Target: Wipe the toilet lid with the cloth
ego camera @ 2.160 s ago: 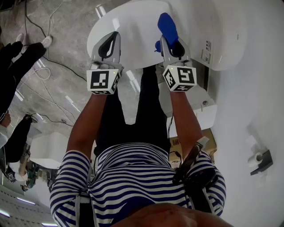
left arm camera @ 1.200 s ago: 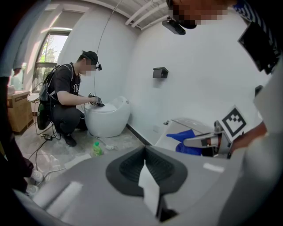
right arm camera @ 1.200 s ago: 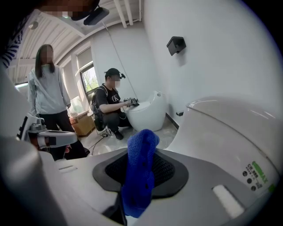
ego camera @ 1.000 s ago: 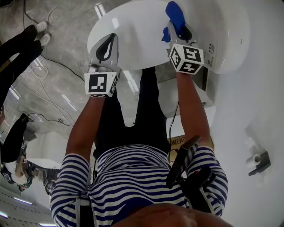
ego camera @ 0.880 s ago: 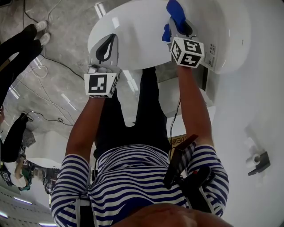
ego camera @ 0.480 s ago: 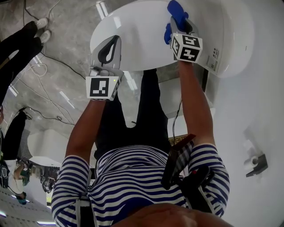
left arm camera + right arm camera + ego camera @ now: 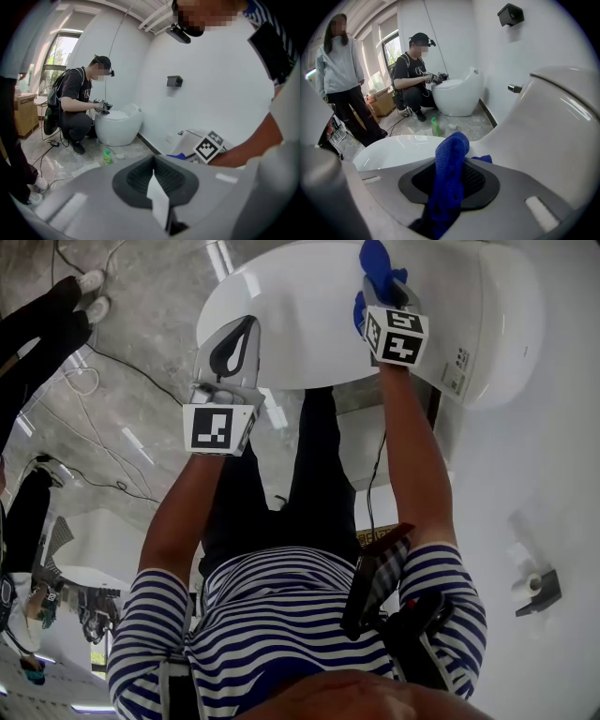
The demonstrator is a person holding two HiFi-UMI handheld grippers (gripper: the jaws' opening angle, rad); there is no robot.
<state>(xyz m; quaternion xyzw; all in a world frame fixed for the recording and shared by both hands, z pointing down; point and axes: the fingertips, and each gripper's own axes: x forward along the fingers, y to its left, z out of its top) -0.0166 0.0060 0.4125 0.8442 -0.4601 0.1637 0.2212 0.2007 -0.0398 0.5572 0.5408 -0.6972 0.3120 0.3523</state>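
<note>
- the blue cloth (image 7: 449, 180) is pinched between the jaws of the right gripper (image 7: 382, 289), bunched into a long roll.
- its long axis runs along the jaws. the rounded free end pokes out ahead of the tips, and a small corner spills to that gripper's right.
- i'd guess it is held this way so a soft pad leads the tips and fabric, not jaw, meets the surface.
- the toilet lid (image 7: 300, 310) lies ahead of and below that gripper. i cannot tell whether the cloth touches it.
- the toilet's rear body (image 7: 562, 117) rises just to the gripper's right.
- the left gripper (image 7: 228, 351) hangs well to the left, at the lid's near edge. its jaws are pressed together on nothing, seemingly parked clear of the wiping path.
</note>
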